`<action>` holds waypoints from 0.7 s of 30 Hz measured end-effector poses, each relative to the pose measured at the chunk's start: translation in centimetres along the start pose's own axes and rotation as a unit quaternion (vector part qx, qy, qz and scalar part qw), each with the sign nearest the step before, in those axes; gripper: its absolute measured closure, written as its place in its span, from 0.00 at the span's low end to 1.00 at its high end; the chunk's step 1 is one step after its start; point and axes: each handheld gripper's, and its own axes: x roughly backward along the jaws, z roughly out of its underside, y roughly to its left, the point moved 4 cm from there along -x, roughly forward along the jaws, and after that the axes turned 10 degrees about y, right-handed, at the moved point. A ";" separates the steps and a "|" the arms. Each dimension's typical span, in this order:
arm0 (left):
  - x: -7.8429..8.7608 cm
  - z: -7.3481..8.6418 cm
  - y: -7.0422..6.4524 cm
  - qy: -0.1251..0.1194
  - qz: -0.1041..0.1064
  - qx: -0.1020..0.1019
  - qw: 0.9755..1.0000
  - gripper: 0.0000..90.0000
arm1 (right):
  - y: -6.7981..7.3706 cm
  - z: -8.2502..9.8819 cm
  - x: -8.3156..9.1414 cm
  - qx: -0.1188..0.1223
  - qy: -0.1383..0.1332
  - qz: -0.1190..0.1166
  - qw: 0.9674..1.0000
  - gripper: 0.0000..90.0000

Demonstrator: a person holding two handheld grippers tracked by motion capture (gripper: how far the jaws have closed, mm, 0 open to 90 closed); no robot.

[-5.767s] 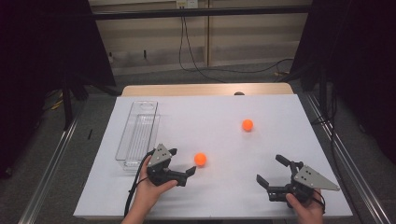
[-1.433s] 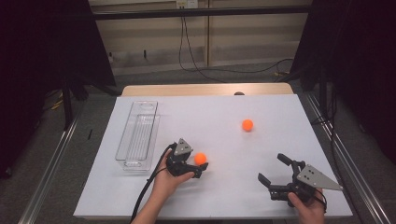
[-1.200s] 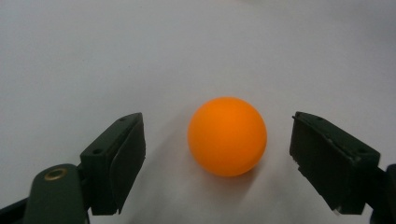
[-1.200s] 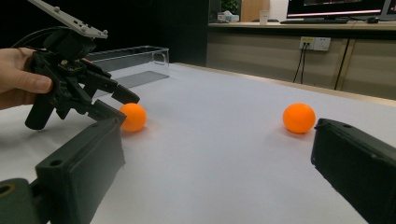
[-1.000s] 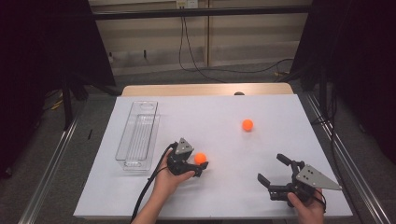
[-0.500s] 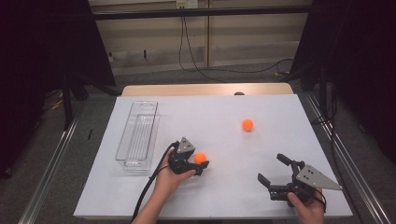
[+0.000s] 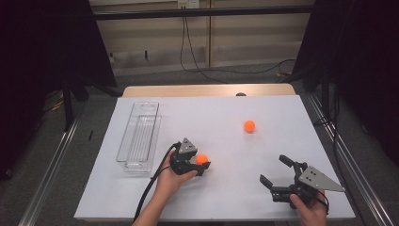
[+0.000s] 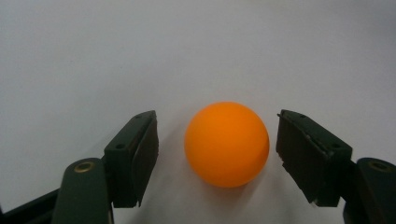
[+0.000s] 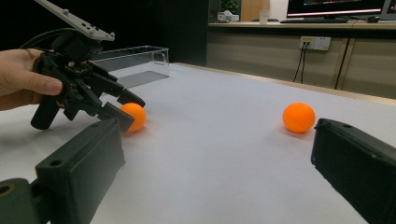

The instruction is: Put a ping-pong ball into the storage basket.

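Left tool (image 8: 212, 154) closing around orange ball (image 8: 227, 143), left gripper view reveals gaps beside pads, nothing gripped.

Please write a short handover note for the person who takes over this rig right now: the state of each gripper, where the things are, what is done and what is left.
Left gripper: jaws around the near orange ball and just been closing; gaps show on both sides, so no grip yet.
Right gripper: open, holds nothing, low over the white table at its near right.
Far orange ball: lies free toward the right of the table.
Clear tray: at the left, with no ball in it.
Done: left jaws placed around the near ball.
Left: close on it and lift; probably both balls go into the tray.
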 end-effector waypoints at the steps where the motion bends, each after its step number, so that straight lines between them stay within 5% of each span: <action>1: 0.0 0.0 0.0 0.001 0.000 -0.003 1.000 0.33 | 0.0 0.0 0.0 -0.001 0.000 0.000 1.000 0.02; 21: -0.1 0.0 0.1 0.006 0.003 0.004 1.000 0.40 | 0.0 0.0 0.0 0.003 0.001 -0.001 1.000 0.02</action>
